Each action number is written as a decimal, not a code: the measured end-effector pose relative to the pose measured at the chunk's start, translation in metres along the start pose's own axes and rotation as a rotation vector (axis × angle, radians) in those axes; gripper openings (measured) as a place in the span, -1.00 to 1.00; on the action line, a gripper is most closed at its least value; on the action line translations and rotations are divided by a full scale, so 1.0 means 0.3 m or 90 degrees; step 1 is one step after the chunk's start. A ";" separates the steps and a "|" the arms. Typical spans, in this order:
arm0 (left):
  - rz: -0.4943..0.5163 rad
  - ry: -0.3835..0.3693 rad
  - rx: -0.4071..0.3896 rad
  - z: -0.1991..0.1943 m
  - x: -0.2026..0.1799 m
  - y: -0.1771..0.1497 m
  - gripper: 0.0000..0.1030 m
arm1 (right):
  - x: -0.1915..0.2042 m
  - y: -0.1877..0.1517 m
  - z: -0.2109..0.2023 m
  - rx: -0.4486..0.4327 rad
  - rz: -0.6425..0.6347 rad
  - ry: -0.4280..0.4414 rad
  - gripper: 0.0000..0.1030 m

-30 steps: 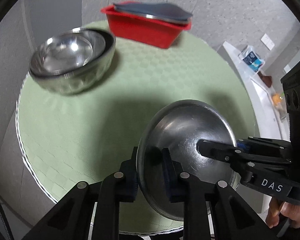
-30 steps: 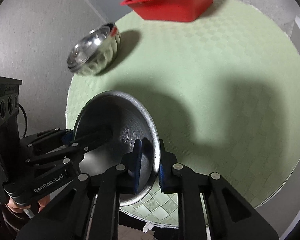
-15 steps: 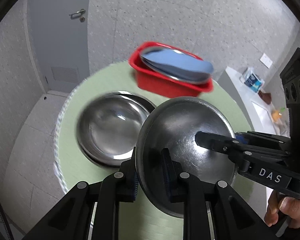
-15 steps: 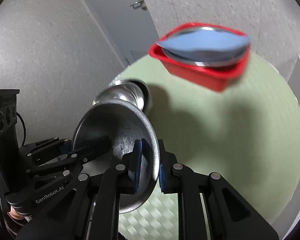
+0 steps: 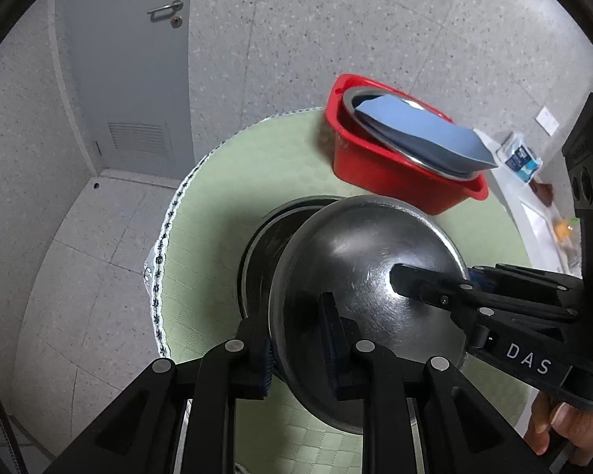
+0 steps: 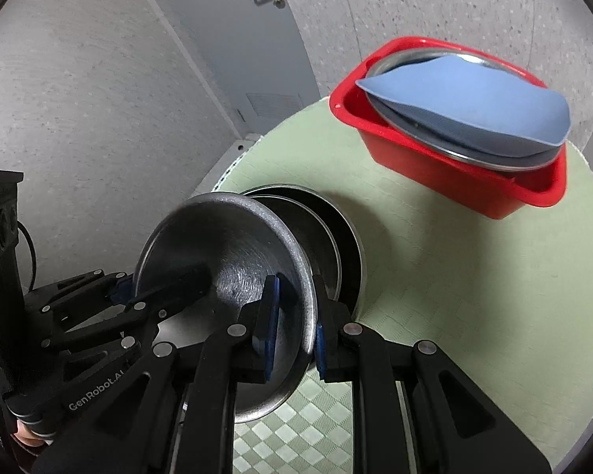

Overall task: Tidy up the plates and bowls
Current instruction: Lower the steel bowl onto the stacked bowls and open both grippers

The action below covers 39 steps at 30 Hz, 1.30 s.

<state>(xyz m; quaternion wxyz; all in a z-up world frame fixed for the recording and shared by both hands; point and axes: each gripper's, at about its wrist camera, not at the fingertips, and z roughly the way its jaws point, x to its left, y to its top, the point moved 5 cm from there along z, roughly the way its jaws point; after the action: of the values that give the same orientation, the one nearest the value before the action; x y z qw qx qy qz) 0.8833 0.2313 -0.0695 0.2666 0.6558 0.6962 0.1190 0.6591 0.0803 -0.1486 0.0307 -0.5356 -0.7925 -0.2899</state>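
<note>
A steel bowl [image 5: 359, 252] is held by both grippers on opposite rims, also in the right wrist view [image 6: 225, 256]. My left gripper [image 5: 296, 339] is shut on its near-left rim. My right gripper [image 6: 296, 328] is shut on its right rim. The bowl hangs tilted just above and partly over a stack of nested steel bowls [image 6: 336, 245] on the green round table [image 6: 435, 276]; the stack shows behind it in the left wrist view [image 5: 265, 245]. Contact with the stack cannot be told.
A red tub [image 6: 454, 173] holds a steel plate and a blue plate [image 6: 466, 98] at the table's far side, also in the left wrist view [image 5: 375, 166]. A grey door and wall stand behind. The table edge [image 5: 162, 260] lies left of the stack.
Both grippers have carried the held bowl across the table to the stacked bowls, which now lie directly under and behind it. The grip on both rims is unchanged.
</note>
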 end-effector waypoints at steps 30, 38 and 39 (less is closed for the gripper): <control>0.019 -0.024 0.004 0.031 0.007 0.027 -0.57 | -0.001 -0.025 -0.045 -0.034 0.047 -0.034 -0.15; -0.016 -0.032 -0.073 -0.088 0.057 0.029 0.19 | -0.022 -0.030 -0.094 -0.077 0.069 -0.068 0.07; -0.022 -0.020 -0.081 -0.097 0.074 0.029 0.38 | -0.028 -0.031 -0.088 -0.076 0.074 -0.069 0.15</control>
<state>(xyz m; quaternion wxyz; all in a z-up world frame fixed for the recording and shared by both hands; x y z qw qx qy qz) 0.8754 0.2592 -0.0458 0.3204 0.6273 0.6942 0.1484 0.6477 0.0577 -0.1337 -0.0278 -0.5965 -0.7418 -0.3051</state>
